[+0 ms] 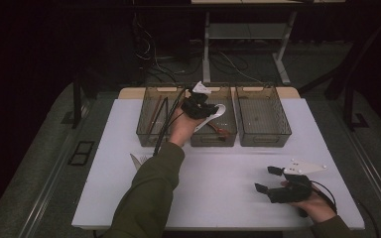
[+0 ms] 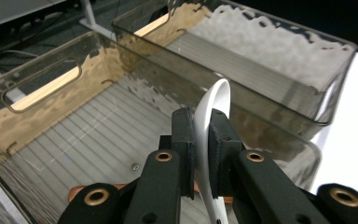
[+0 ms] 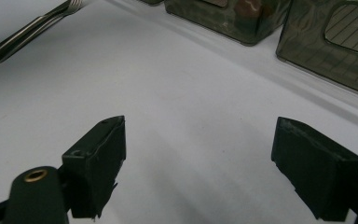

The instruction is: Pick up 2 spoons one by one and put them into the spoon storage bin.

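One white spoon (image 2: 213, 122) pinched between the left gripper (image 1: 197, 106) pads, over the middle bin (image 1: 229, 139) of three. Long axis running from gripper to far right, bowl end leading. Judged mid-placing; next, lower and release inside. Right gripper (image 1: 269, 179) spread wide, empty, resting near right on table (image 1: 218, 173).

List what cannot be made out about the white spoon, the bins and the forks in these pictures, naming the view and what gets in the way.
- White spoon: the left gripper clamps it; its lower end is cut off by the left gripper view's bottom edge.
- Middle bin: the hand covers part of its contents in the high view.
- Forks: cut by the right gripper view's edge.
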Action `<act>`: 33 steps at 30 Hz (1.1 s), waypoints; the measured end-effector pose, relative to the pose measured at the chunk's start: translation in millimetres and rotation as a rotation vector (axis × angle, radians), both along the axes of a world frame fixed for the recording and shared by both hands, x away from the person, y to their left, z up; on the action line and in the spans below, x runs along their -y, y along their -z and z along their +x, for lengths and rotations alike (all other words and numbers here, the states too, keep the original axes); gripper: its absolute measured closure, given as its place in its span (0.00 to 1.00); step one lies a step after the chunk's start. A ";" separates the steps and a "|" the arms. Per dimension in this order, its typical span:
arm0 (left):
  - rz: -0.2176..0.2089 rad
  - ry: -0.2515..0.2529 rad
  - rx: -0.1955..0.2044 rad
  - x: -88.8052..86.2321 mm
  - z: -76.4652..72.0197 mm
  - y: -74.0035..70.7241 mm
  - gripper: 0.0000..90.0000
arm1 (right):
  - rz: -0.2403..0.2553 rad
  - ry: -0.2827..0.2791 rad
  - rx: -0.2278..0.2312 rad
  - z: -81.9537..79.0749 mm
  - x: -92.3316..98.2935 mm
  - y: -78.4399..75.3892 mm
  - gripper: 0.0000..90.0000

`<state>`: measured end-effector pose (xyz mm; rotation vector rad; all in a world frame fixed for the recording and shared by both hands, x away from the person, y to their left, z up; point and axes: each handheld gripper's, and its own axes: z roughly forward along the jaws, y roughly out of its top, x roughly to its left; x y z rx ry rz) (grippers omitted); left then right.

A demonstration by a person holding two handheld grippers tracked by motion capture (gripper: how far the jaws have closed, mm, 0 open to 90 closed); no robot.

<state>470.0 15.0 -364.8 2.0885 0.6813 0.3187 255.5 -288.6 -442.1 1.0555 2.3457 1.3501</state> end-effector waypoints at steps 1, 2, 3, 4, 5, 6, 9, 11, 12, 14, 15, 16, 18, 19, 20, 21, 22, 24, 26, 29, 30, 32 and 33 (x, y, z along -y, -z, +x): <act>0.006 -0.007 -0.003 0.8 0.9 1.8 0.91 | 0.000 -0.001 0.002 0.1 0.1 0.0 0.19; 0.000 -0.018 -0.012 2.2 1.3 4.2 0.91 | 0.001 -0.002 0.001 0.1 0.0 0.0 0.19; 0.016 -0.019 -0.017 2.7 2.0 5.9 0.91 | 0.001 -0.002 0.002 0.1 0.0 0.0 0.19; 0.033 -0.018 -0.020 3.6 2.6 7.8 0.91 | 0.001 -0.002 0.002 0.0 -0.1 -0.1 0.19; 0.043 -0.017 -0.027 5.2 2.7 9.6 0.91 | 0.001 -0.002 0.002 0.0 -0.1 -0.1 0.19; 0.057 -0.018 -0.031 6.6 2.8 11.2 0.91 | 0.002 -0.002 0.001 -0.1 -0.2 -0.2 0.19; 0.086 -0.025 -0.044 10.2 2.8 15.2 0.91 | 0.003 -0.004 0.000 0.0 -0.2 -0.2 0.19; 0.097 -0.019 -0.055 11.3 3.2 18.1 0.91 | 0.001 -0.002 0.002 -0.3 -0.1 -0.4 0.19; 0.104 -0.021 -0.056 11.9 2.8 19.3 0.90 | 0.002 -0.003 0.003 -0.3 -0.1 -0.4 0.19; 0.120 -0.018 -0.050 12.8 2.2 20.7 0.85 | 0.000 -0.004 0.006 -0.1 0.0 -0.3 0.19; 0.124 -0.014 -0.049 13.0 1.8 21.1 0.83 | 0.000 -0.003 0.006 -0.1 0.0 -0.3 0.19; 0.117 -0.013 -0.055 13.0 1.4 21.1 0.81 | 0.000 -0.003 0.006 0.0 0.0 -0.2 0.19; 0.106 -0.013 -0.052 12.9 0.9 20.2 0.78 | -0.001 -0.003 0.005 -0.1 -0.2 -0.3 0.19; 0.099 -0.012 -0.051 12.9 0.7 19.6 0.76 | 0.000 -0.003 0.004 -0.2 -0.3 -0.3 0.19; 0.093 -0.011 -0.051 12.7 0.6 18.9 0.74 | 0.000 -0.002 0.003 -0.3 -0.4 -0.3 0.19; 0.083 -0.010 -0.054 12.4 0.3 18.0 0.72 | -0.001 -0.002 0.002 -0.4 -0.6 -0.3 0.19; 0.082 -0.006 -0.052 11.7 0.2 17.1 0.70 | -0.003 -0.002 0.004 -0.2 -0.6 -0.2 0.19; 0.058 -0.007 -0.066 10.6 -0.9 15.8 0.66 | -0.001 -0.001 0.000 -0.5 -0.7 -0.2 0.19; 0.034 -0.001 -0.078 9.0 -2.7 14.0 0.62 | 0.000 -0.002 -0.001 -0.4 -0.7 0.0 0.19; 0.025 0.019 -0.073 5.2 -6.8 11.3 0.56 | 0.000 -0.002 0.000 -0.2 -0.5 0.0 0.19; 0.013 0.021 -0.076 4.7 -8.9 11.2 0.55 | -0.001 -0.002 -0.001 -0.4 -0.5 -0.1 0.19; 0.010 0.034 -0.077 2.4 -12.6 10.2 0.51 | -0.002 -0.002 0.001 -0.2 -0.5 0.0 0.19; 0.012 0.038 -0.071 0.8 -15.0 9.6 0.50 | -0.002 -0.001 0.000 -0.3 -0.7 0.2 0.19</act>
